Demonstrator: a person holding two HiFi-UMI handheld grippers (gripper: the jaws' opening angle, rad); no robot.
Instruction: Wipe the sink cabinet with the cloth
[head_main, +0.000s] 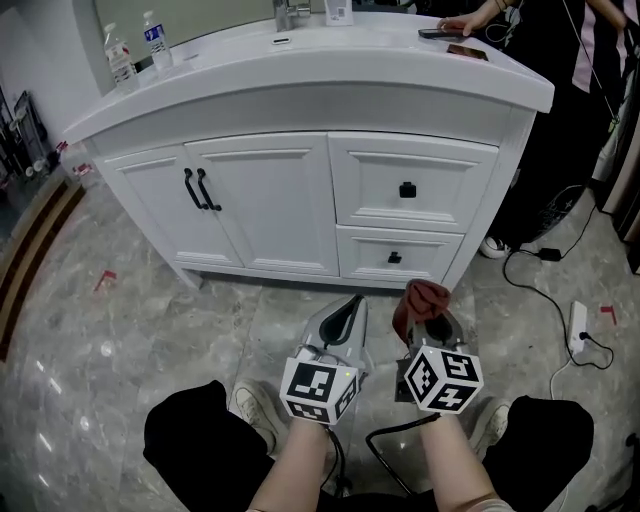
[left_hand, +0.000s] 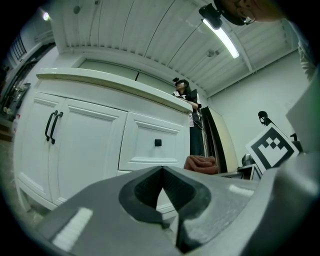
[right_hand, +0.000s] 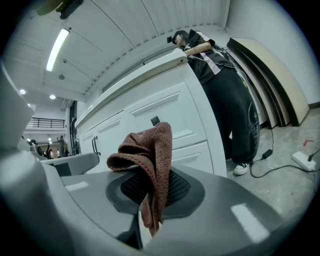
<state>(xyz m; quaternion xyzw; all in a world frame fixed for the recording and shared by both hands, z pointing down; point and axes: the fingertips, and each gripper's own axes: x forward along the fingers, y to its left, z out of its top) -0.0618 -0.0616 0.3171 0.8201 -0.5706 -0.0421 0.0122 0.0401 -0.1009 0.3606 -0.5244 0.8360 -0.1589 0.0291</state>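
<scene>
Clamping the cloth (right_hand: 148, 150) in my right gripper (right_hand: 150, 210), left gripper (left_hand: 166, 200) clenched empty, I'd press it flat against the sink cabinet (head_main: 270, 205).

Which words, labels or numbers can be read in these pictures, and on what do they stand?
No text is readable.
Two water bottles: labels too small to read.
Both marker cubes: black squares only, no letters.
A person's trousers: print too blurred to read.
</scene>
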